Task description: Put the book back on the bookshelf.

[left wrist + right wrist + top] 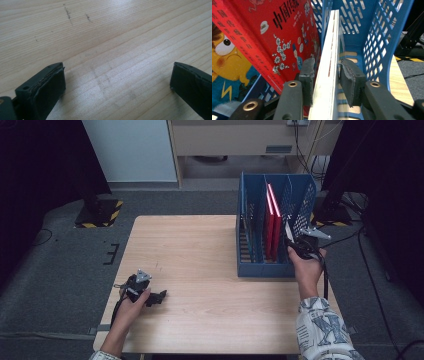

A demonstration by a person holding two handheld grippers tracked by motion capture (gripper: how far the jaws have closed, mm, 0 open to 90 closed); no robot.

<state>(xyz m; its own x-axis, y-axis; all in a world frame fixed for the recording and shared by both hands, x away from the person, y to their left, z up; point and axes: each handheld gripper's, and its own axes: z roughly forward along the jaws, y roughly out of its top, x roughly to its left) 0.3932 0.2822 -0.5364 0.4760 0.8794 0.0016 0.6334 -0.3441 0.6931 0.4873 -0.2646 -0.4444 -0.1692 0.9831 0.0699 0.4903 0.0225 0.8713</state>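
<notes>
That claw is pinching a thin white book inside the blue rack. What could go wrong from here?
The right claw grips the white book only at its near edge, so the book might twist or slip as it moves. It stands tight beside the red book, which leans toward it and could be dragged or tipped. The blue rack sits near the table's right edge, so a snag might shove it along.

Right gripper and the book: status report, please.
Right gripper shut on white book, in blue rack. Left gripper open over table. Red books close alongside.
</notes>
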